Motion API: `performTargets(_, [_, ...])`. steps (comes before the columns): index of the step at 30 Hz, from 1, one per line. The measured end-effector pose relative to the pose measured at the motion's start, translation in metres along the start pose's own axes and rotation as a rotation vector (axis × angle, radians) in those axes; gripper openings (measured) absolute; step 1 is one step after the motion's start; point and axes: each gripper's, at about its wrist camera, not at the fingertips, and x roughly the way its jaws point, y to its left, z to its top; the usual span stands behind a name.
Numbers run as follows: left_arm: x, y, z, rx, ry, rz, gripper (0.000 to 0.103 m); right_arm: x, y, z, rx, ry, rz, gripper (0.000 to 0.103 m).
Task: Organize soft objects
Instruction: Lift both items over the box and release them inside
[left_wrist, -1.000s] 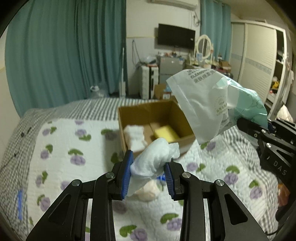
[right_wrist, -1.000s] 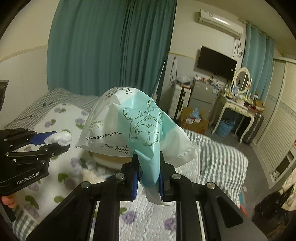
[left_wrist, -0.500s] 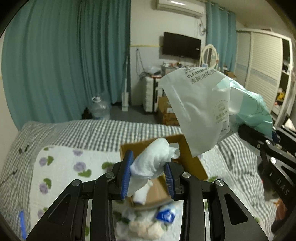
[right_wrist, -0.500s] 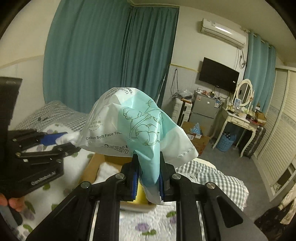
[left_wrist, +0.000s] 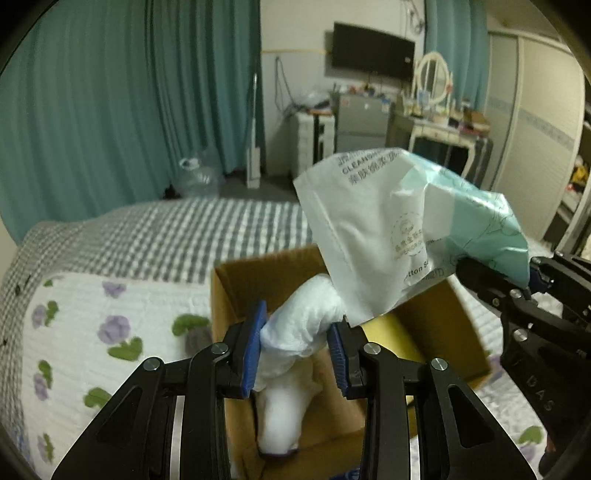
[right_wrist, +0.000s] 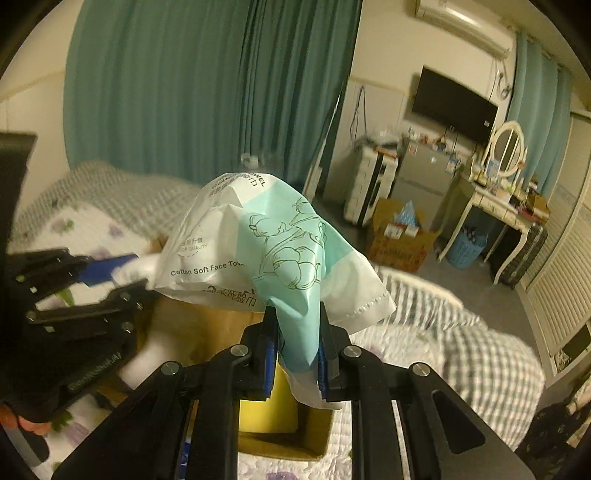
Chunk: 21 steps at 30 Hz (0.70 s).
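Note:
My left gripper (left_wrist: 297, 349) is shut on a crumpled white cloth (left_wrist: 308, 325) and holds it over the open cardboard box (left_wrist: 461, 339) on the bed. My right gripper (right_wrist: 295, 352) is shut on a white and mint face-towel pack (right_wrist: 273, 254), also above the box (right_wrist: 207, 325). The pack shows in the left wrist view (left_wrist: 406, 236), just right of the cloth. The box holds a white soft item (left_wrist: 284, 413) and a yellow sponge (right_wrist: 267, 413). The left gripper appears at the left of the right wrist view (right_wrist: 110, 273).
The box sits on a white quilt with purple flowers (left_wrist: 92, 332) over a grey checked bedcover (left_wrist: 166, 236). Teal curtains, a dresser, a TV and a wardrobe stand beyond the bed. Another cardboard box (right_wrist: 399, 240) is on the floor.
Both grippers have moved forward and down over the cardboard box, each still holding its item. The box now sits right beneath the fingers.

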Motion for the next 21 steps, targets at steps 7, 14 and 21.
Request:
performTargets(7, [0.025,-0.007,-0.014,0.024,0.04,0.021,0.032,0.043,-0.003,-0.025,0.012,0.054,0.035,0.016])
performTargets(14, [0.023,-0.007,-0.016,0.035,0.041,0.015,0.037,0.035,0.001,-0.027,0.023,0.011,0.075,0.03])
performTargets(21, [-0.011,0.001,-0.01,0.009,0.04,0.006,0.064,-0.015,0.0,-0.015,0.016,-0.043,0.03,0.079])
